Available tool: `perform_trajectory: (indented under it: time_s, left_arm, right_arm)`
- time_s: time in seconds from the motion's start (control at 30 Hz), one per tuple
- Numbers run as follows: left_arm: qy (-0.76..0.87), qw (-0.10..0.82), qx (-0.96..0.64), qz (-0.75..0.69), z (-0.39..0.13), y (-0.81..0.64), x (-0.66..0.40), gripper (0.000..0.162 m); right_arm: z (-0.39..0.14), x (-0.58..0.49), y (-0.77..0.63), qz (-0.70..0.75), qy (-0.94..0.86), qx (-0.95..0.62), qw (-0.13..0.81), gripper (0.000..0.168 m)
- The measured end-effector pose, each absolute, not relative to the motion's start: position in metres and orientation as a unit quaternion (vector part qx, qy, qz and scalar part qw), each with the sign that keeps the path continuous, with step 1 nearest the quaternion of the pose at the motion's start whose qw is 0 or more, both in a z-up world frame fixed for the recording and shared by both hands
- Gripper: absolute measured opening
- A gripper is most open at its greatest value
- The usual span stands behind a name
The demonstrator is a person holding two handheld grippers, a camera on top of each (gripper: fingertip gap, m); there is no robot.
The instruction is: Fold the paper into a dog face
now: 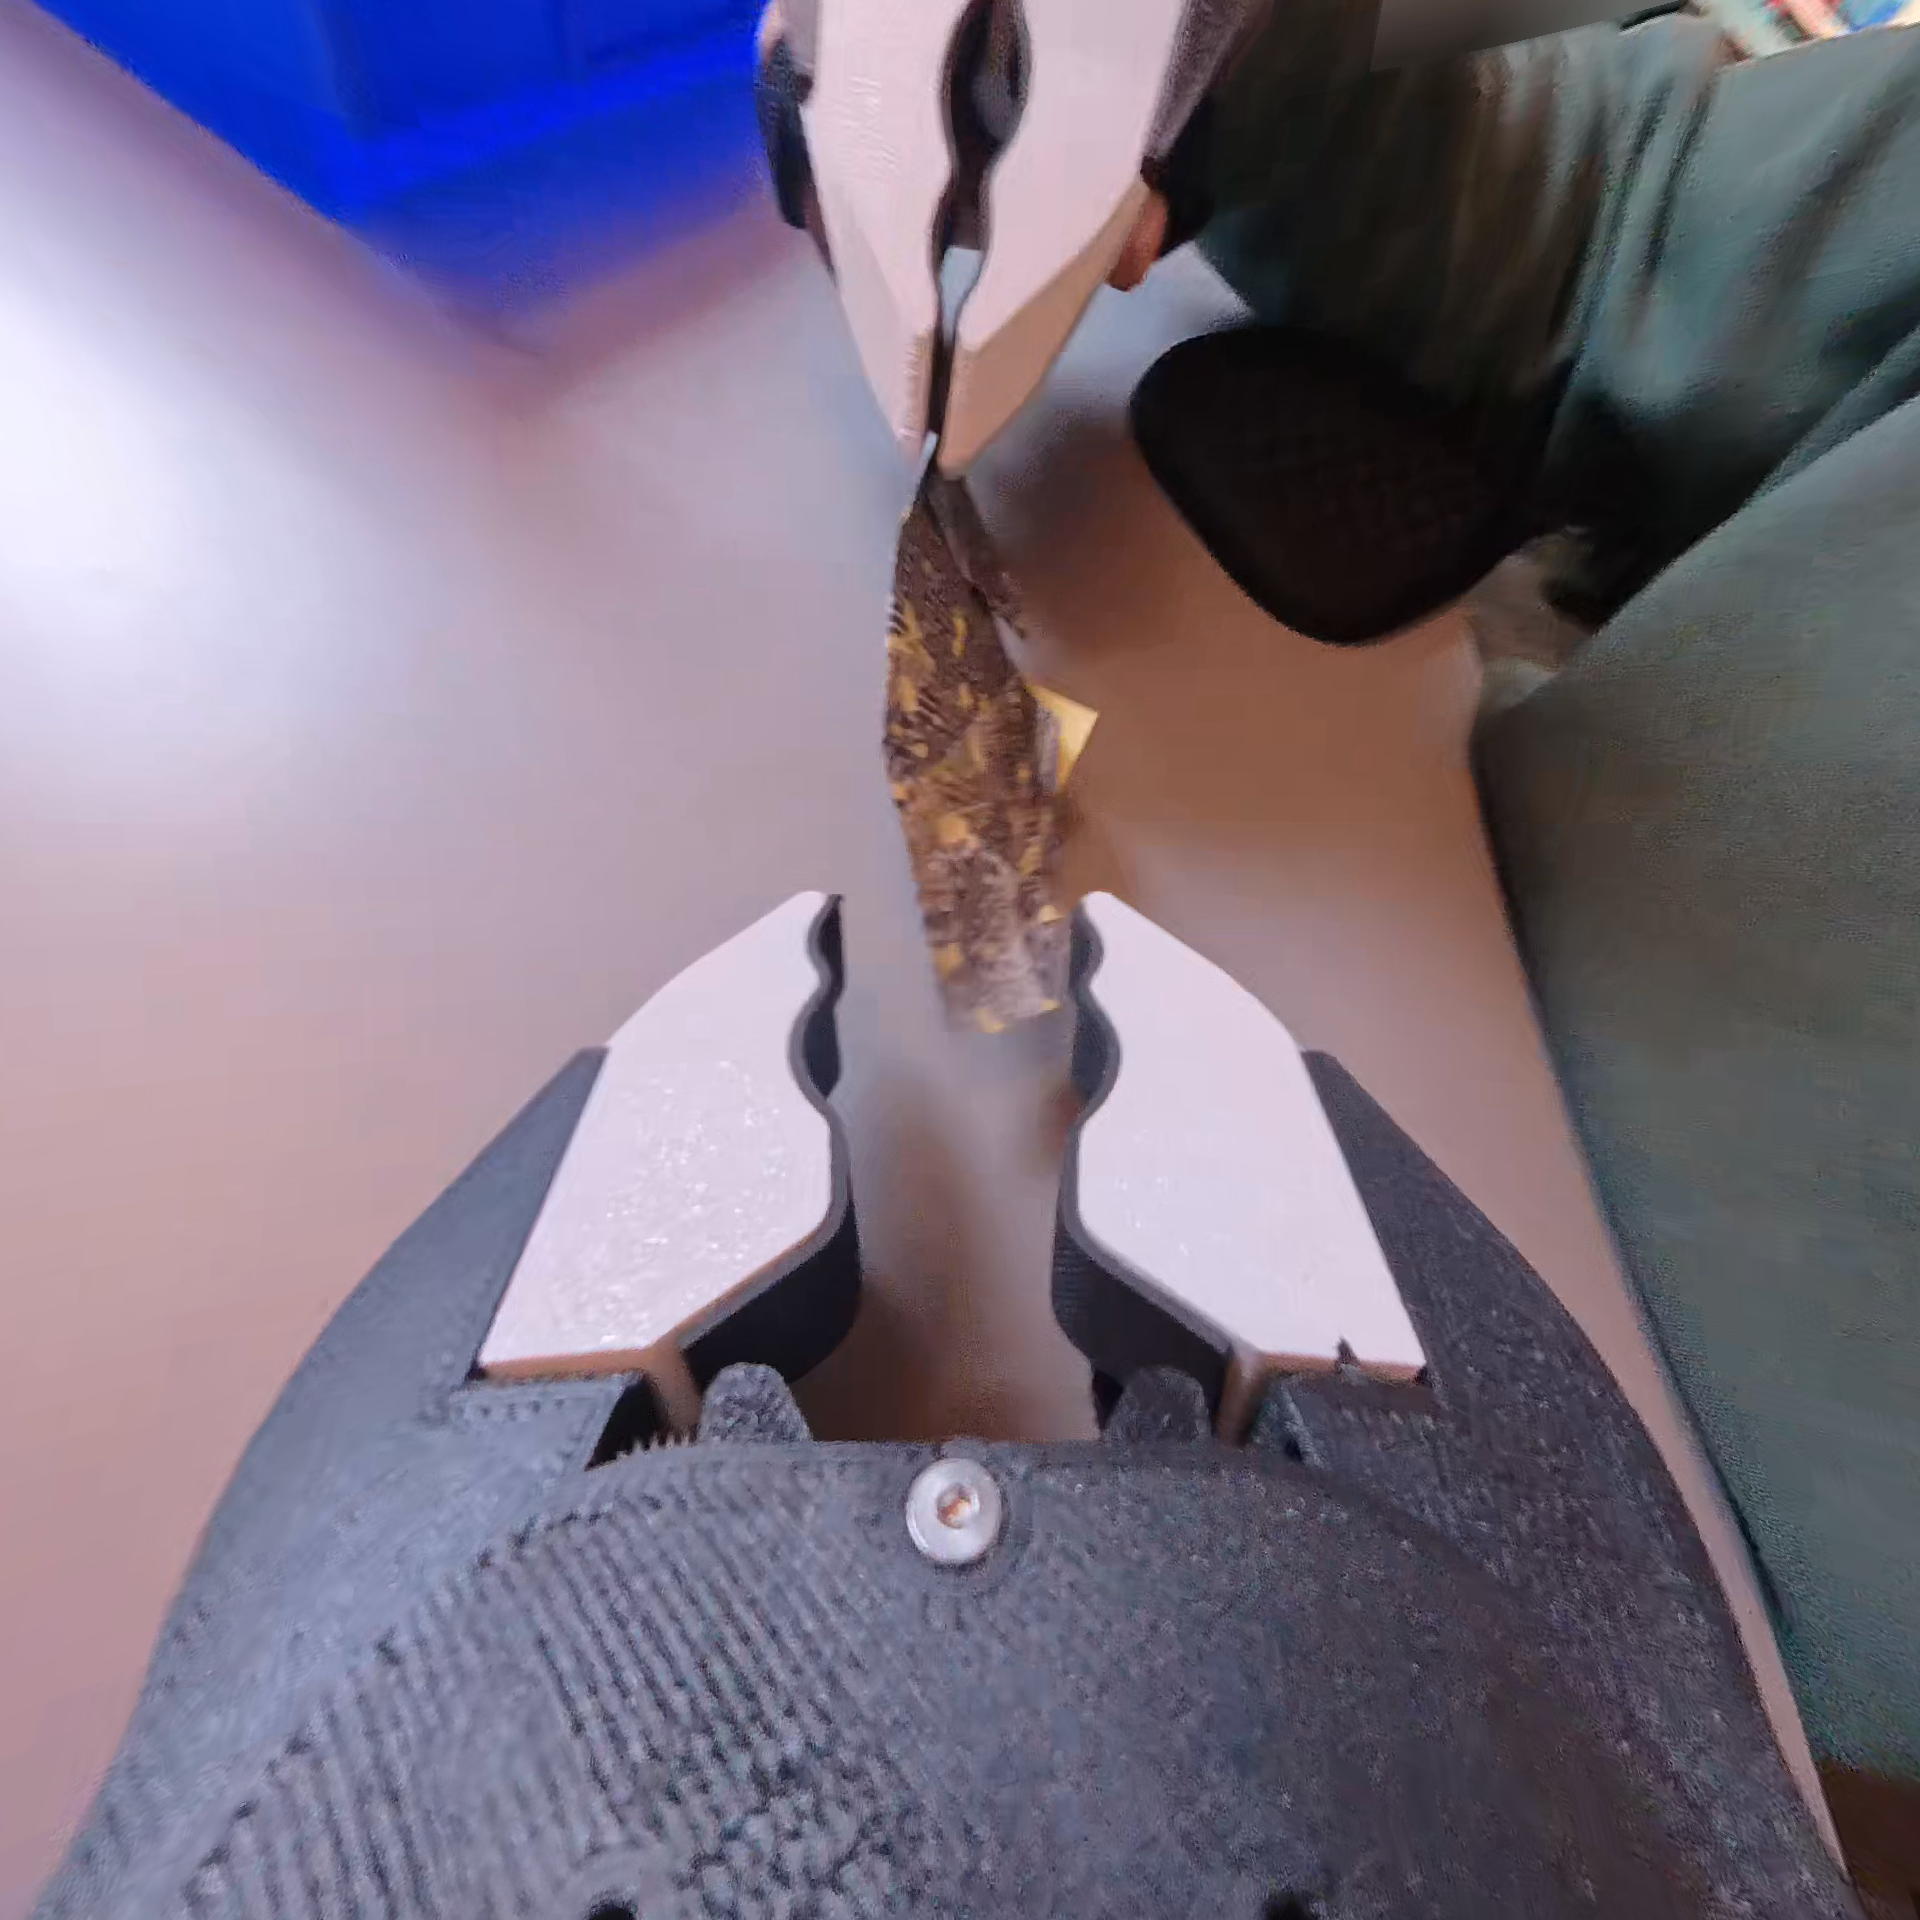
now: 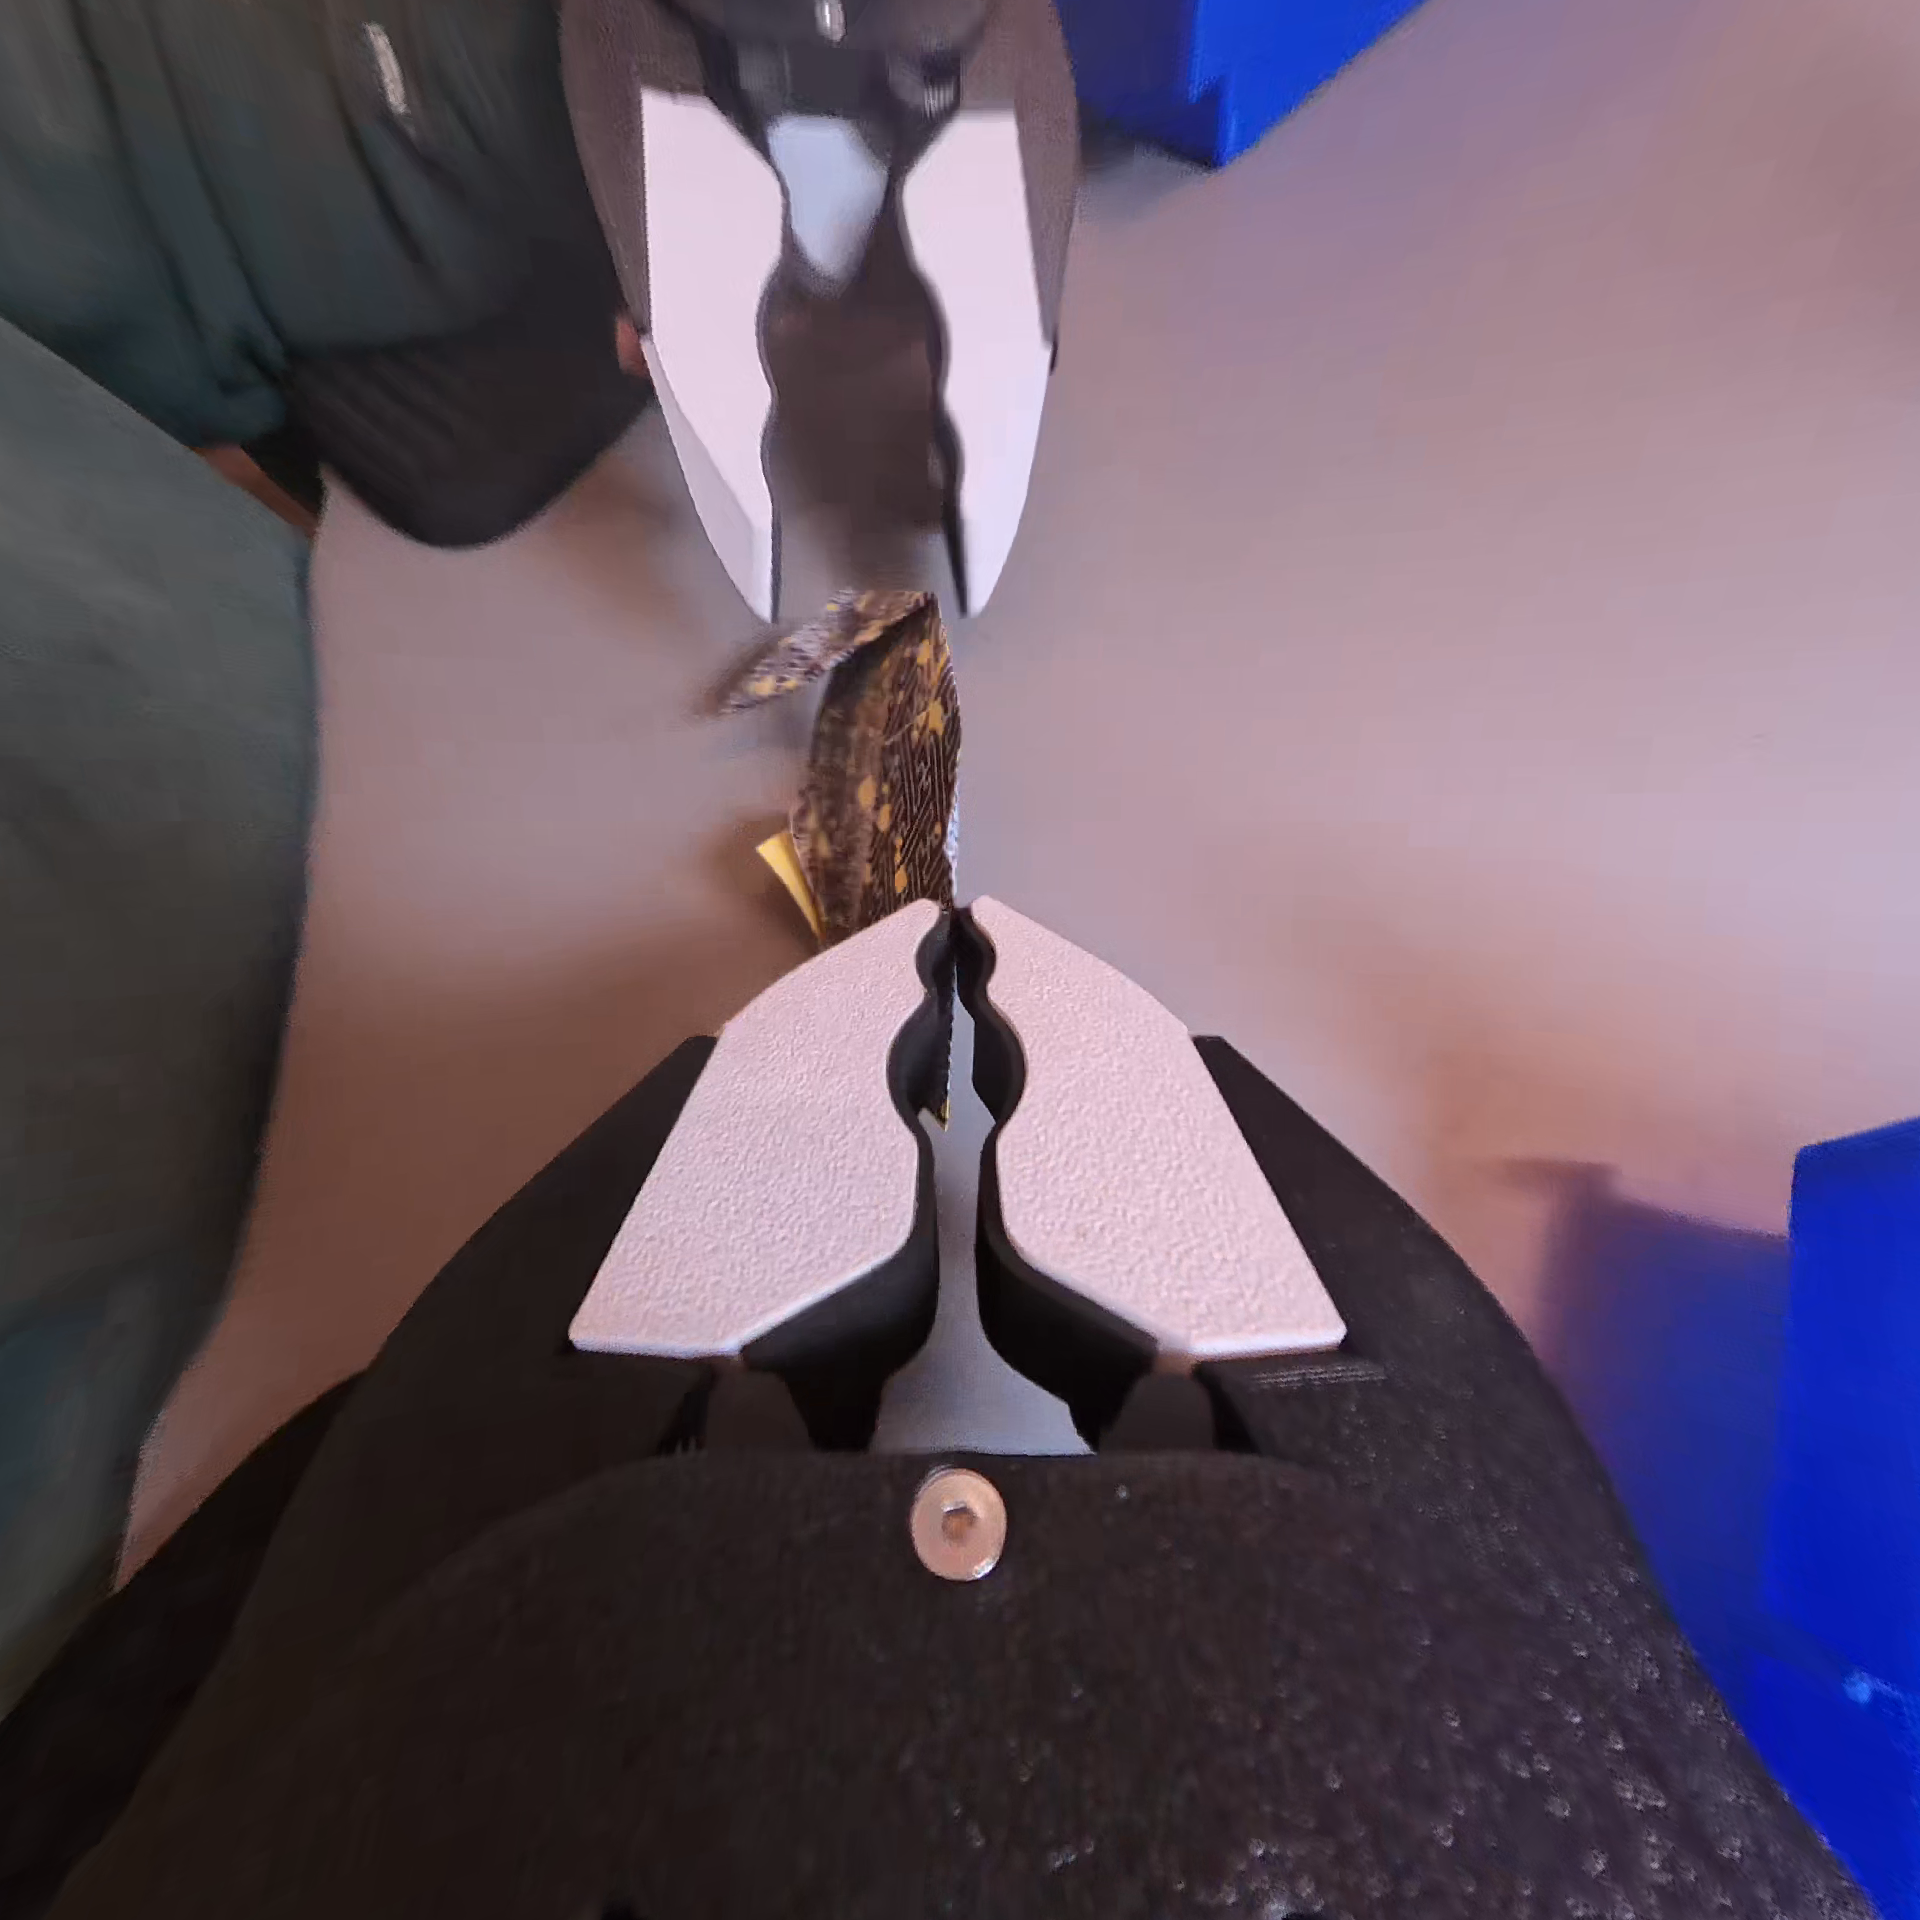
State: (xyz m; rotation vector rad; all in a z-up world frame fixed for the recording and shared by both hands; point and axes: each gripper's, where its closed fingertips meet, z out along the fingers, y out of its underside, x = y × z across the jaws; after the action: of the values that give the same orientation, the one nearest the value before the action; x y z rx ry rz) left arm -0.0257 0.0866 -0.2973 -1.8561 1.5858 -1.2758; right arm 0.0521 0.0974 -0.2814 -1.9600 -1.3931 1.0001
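In the left wrist view the left gripper is seen with its jaws parted and nothing clasped, the free lower end of the patterned paper hanging just between their tips, toward the right-hand one. From there the paper's long axis is carried up the middle of the frame to the right gripper, whose jaws are clenched on its far end. The left gripper is therefore judged better placed to take the loose end, above the grey table.
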Motion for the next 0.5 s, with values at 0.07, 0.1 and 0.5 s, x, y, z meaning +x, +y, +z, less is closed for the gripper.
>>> perform_trajectory:
  time_s: [0.07, 0.1, 0.5]
  left_arm:
    - [0.573, 0.180, -0.650, -0.466, -0.298, 0.081, -0.022, 0.009]
    - [0.578, 0.177, -0.645, -0.467, -0.298, 0.080, -0.021, 0.000]
    - [0.563, 0.176, -0.627, -0.510, -0.278, 0.072, -0.016, 0.000]
  right_arm:
    - [-0.274, 0.052, 0.096, 0.392, -0.505, -0.721, 0.270, 0.000]
    - [-0.271, 0.051, 0.096, 0.401, -0.500, -0.719, 0.271, 0.000]
    - [-0.254, 0.058, 0.083, 0.397, -0.528, -0.692, 0.291, 0.000]
